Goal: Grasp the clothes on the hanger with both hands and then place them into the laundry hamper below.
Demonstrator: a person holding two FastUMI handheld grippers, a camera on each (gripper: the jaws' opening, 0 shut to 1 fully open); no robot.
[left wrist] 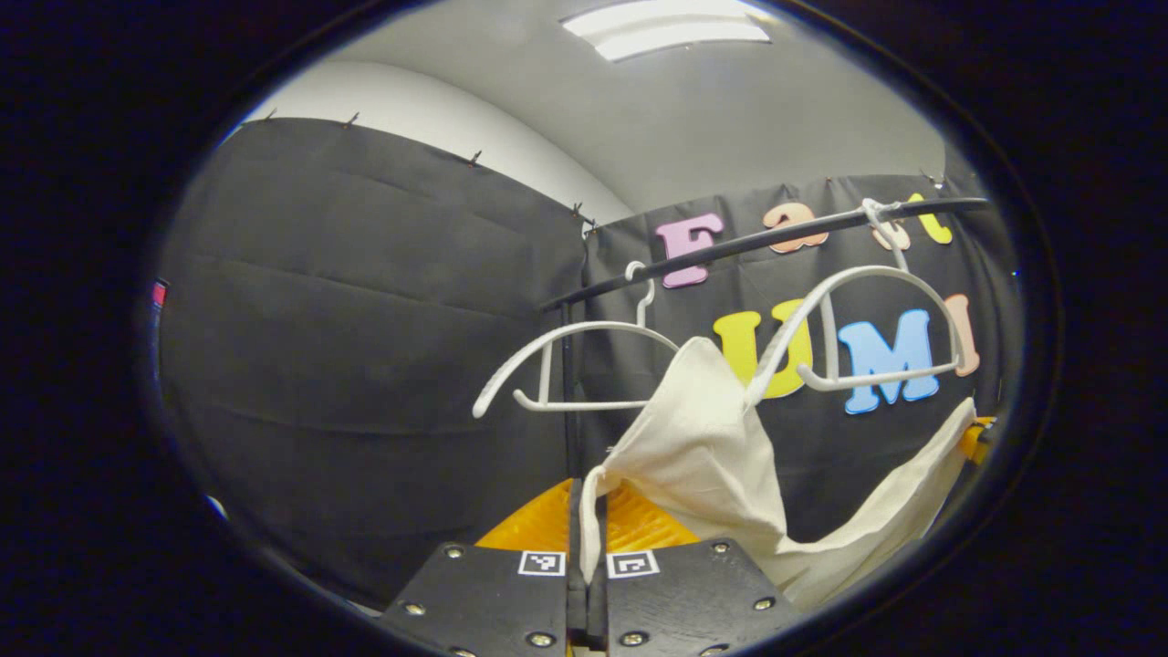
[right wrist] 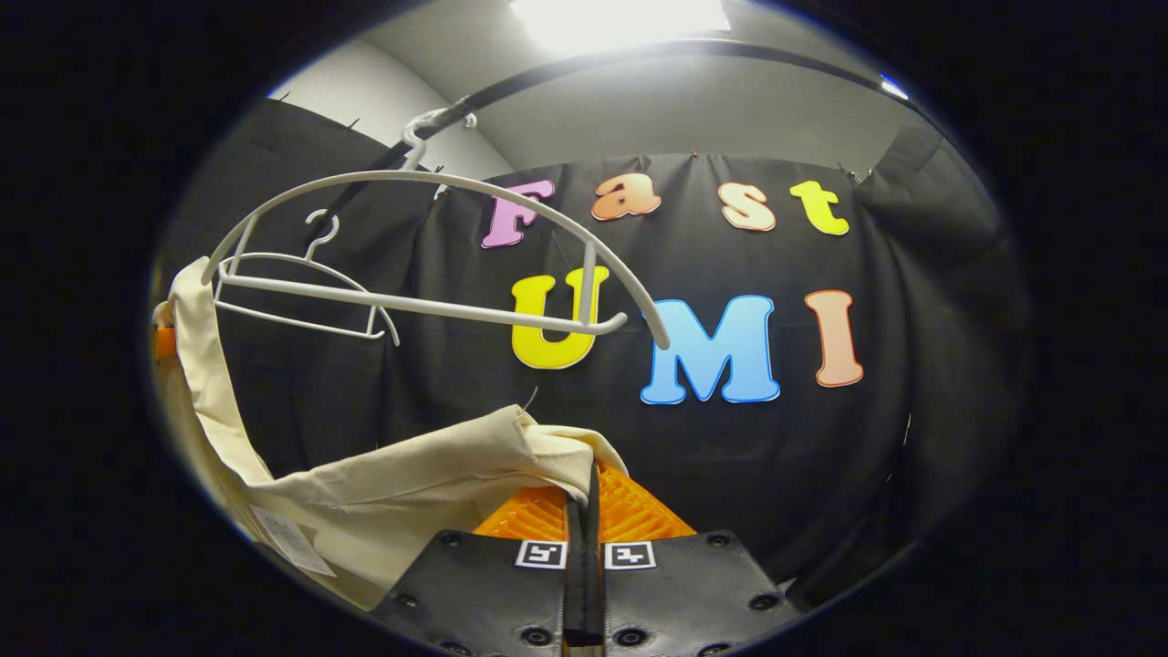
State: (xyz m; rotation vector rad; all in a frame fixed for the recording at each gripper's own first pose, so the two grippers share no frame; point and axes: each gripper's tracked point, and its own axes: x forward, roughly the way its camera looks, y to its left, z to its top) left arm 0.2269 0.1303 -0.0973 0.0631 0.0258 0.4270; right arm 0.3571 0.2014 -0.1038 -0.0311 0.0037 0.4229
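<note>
The garment is soft, matt, cream woven cloth, creased where it hangs. Both hangers look like smooth white plastic, and the rail is dark, slightly glossy metal.

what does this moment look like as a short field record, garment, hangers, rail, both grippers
garment: cream cloth, slung between both grippers, one edge against the nearer hanger's end
hangers: two white hangers, nearer and farther, both bare
rail: dark bar carrying both hangers
left gripper: fingers shut on a cloth edge
right gripper: fingers shut on a cloth corner
</note>
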